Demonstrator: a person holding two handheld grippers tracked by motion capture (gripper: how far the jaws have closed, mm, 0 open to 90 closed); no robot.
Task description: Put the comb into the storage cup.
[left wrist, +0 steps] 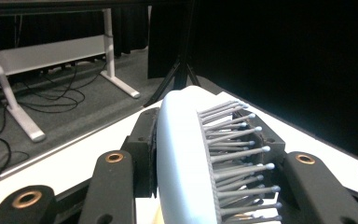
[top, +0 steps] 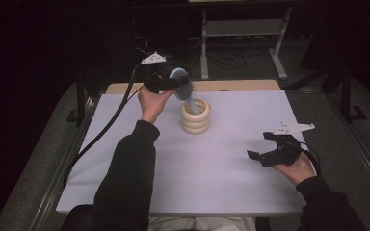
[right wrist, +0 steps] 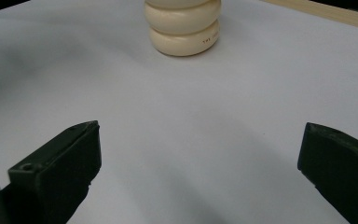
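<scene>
White table [top: 221, 168]: your L gripper [top: 166, 79] is clamped on hairbrush [top: 183, 86] head, handle down in cream ringed holder [top: 195, 116]. R gripper [top: 270, 147], jaws wide apart, holds nothing, well apart from holder.

The hairbrush [left wrist: 182, 158] has a pale blue back and grey bristles tipped with lighter beads. The ribbed holder [top: 195, 116] is cream, with small dark lettering on its lowest ring. The tabletop [top: 221, 168] is white with a tan wooden far edge. Both claws are black, with brass-coloured rivets on the left claw [left wrist: 205, 154].
</scene>
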